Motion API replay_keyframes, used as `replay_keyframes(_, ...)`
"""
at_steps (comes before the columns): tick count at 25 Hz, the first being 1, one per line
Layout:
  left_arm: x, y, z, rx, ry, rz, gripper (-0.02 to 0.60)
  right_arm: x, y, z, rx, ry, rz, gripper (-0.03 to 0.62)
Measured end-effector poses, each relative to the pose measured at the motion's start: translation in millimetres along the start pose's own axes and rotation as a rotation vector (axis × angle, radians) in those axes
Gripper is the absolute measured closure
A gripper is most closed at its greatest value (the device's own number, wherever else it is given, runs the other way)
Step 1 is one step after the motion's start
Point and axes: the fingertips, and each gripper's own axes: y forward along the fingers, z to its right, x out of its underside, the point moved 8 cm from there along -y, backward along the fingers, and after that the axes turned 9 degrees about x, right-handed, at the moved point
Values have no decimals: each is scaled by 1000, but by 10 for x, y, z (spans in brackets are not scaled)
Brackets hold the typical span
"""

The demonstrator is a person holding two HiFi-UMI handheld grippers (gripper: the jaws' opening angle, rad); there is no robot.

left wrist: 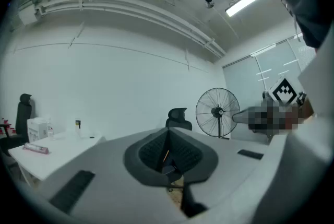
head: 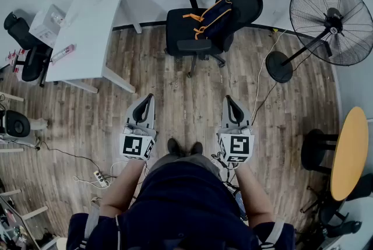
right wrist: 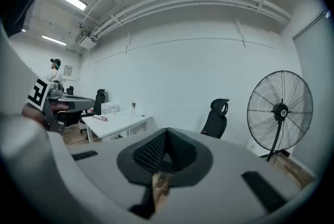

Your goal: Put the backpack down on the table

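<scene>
The backpack (head: 213,18), dark with orange straps, rests on the seat of a black office chair (head: 201,30) at the far side of the room. The white table (head: 87,27) stands to the chair's left. My left gripper (head: 149,97) and right gripper (head: 229,99) hover side by side over the wooden floor, well short of the chair, both shut with nothing in them. In the left gripper view the jaws (left wrist: 168,133) meet below the chair's headrest (left wrist: 178,115). In the right gripper view the shut jaws (right wrist: 166,135) point between the table (right wrist: 117,122) and the chair (right wrist: 216,116).
A large standing fan (head: 332,21) is at the right of the chair, its cable trailing over the floor. A round yellow table (head: 349,152) is at the right edge. Another chair (head: 23,39) and boxes sit beyond the white table. A power strip (head: 99,178) lies on the floor.
</scene>
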Motion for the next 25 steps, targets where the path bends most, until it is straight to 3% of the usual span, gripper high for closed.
replay_keyframes(16,5,39,-17,11,-9,-2,580,8,75,-106,-52,-8,-6,595)
replay_keyframes(25,-16,32,-3,24,-15,-1,580,-56,87,-48,-44,-2,57,569)
